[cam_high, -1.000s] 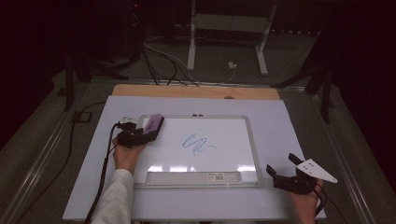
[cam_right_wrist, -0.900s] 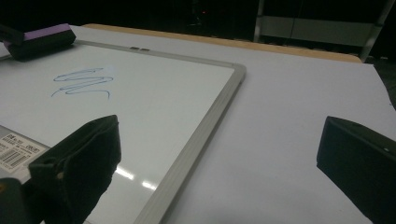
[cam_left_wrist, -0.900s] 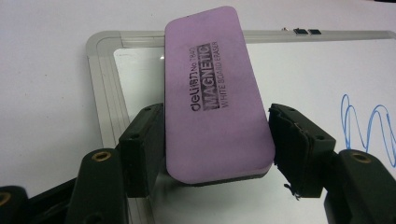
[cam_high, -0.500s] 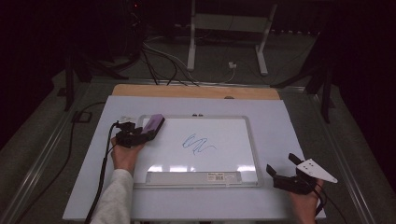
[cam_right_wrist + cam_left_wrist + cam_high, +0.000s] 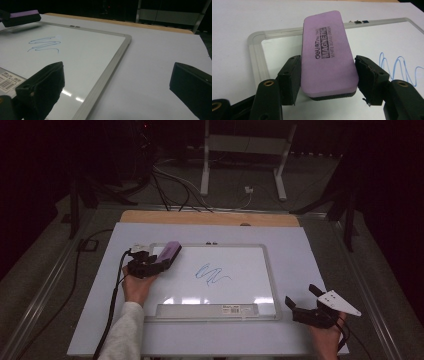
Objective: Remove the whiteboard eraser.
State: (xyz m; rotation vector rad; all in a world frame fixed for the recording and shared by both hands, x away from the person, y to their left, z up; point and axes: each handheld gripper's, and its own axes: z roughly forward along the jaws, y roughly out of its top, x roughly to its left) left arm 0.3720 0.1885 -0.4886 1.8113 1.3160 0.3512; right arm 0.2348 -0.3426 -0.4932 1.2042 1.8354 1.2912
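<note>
High view takes in the counter (image 5: 300,250), whiteboard (image 5: 250,265) and blue scribble (image 5: 212,274). Left gripper view reads "MAGNETIC" on the purple eraser (image 5: 327,50), clamped in the left tool (image 5: 325,80) over the board's corner. Right tool (image 5: 117,90) gapes wide, empty.

Whiteboard (image 5: 250,270) middle is bare apart from the flat blue scribble (image 5: 212,275), so it blocks nothing. Raised frame runs round the board; a low sweep has to step over it. Far-left board corner is taken: purple eraser (image 5: 328,50) sits over the frame there, clamped between the left gripper (image 5: 150,265) fingers, with hand and sleeve coming in along the board's left edge. Right gripper (image 5: 307,305) hovers off the board's near-right corner, fingers (image 5: 45,87) wide apart with nothing between them. Surface (image 5: 310,255) to the right of the board is bare, as is the strip beyond the far frame. Near board edge carries a flat label strip (image 5: 210,310).
</note>
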